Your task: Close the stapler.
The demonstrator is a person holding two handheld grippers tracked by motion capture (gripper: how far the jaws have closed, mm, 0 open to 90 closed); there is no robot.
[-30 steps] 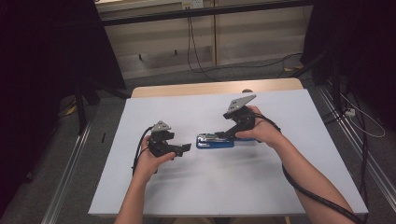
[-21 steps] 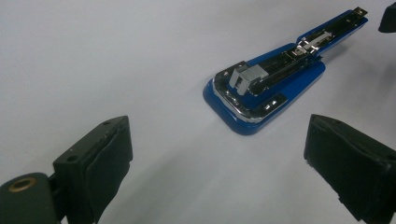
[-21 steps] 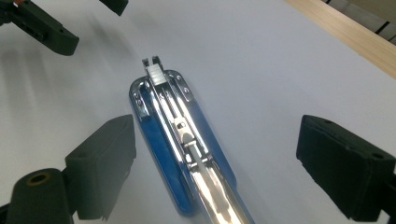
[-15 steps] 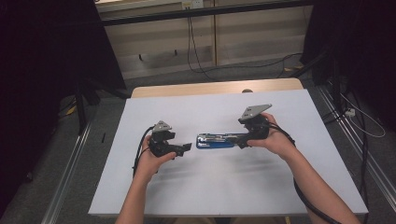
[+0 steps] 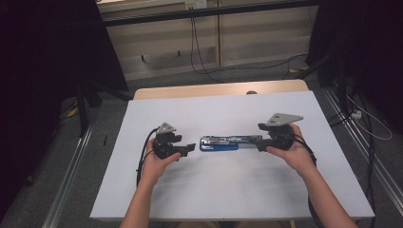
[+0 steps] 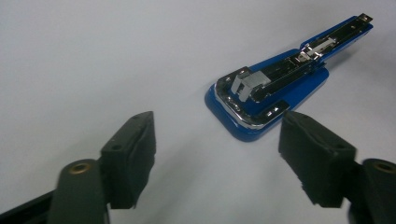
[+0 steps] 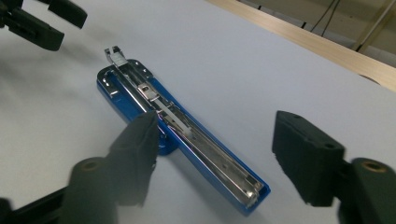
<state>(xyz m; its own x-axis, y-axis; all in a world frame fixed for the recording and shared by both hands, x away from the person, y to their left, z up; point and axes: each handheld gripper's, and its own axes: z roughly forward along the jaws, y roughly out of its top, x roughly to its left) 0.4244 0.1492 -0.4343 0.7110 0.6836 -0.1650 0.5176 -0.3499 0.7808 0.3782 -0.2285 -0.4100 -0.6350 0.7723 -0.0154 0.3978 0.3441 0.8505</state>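
- Blue and chrome, the stapler (image 5: 223,143) is lying folded open and flat near the middle of the white table (image 5: 228,204), its metal magazine facing up.
- The left gripper (image 5: 190,148) is hovering just beside the stapler's broad base end; its jaws have just been closing partway and are standing apart with bare table between them.
- The right gripper (image 5: 260,142) is sitting at the stapler's far, narrow end; its jaws have also just been closing, yet they are gaping either side of the stapler's arm without pressing it.
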